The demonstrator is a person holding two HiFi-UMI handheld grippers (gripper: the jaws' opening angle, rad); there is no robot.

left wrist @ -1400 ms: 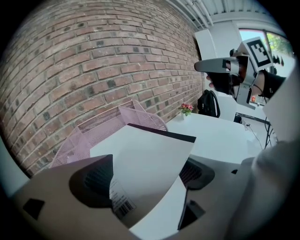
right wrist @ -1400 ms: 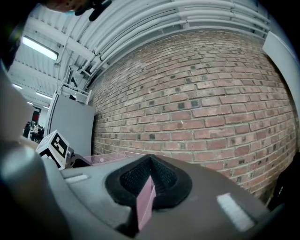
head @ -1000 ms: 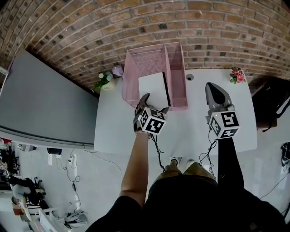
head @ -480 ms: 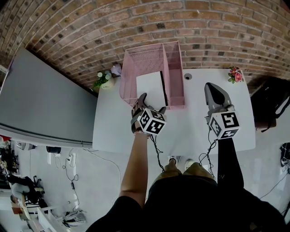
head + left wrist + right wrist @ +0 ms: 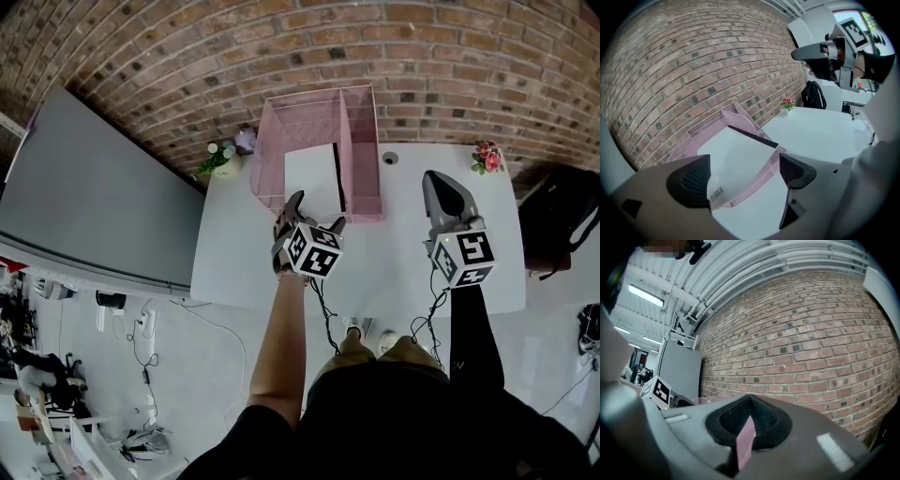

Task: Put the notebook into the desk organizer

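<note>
Notebook: the white notebook (image 5: 314,178) with a black spine lies flat in the wide left compartment of the desk organizer (image 5: 300,127), as it did a second ago; its spine runs along the divider. In the left gripper view a barcode label (image 5: 715,191) shows at the near corner of the notebook (image 5: 736,154).
Desk organizer: pink mesh, at the table's (image 5: 394,253) far edge against the brick wall (image 5: 281,47); its narrow right compartment holds nothing that can be made out.
Left gripper: the left gripper (image 5: 319,211) hovers just in front of the organizer's near edge, almost where it was earlier. Its jaws are spread wide and released, with only the notebook's near end and the organizer's front wall seen beyond them (image 5: 745,176).
Right gripper: the right gripper (image 5: 442,180) stays over the table's right half, well apart from the organizer. Its jaws (image 5: 749,420) are pressed together; a thin pink sliver shows in the seam, and I cannot tell what it is.
Far corners: a small plant (image 5: 217,161) at the far left corner, pink flowers (image 5: 489,156) at the far right, both unmoved.
Change overall: only the framing shifts slightly.
</note>
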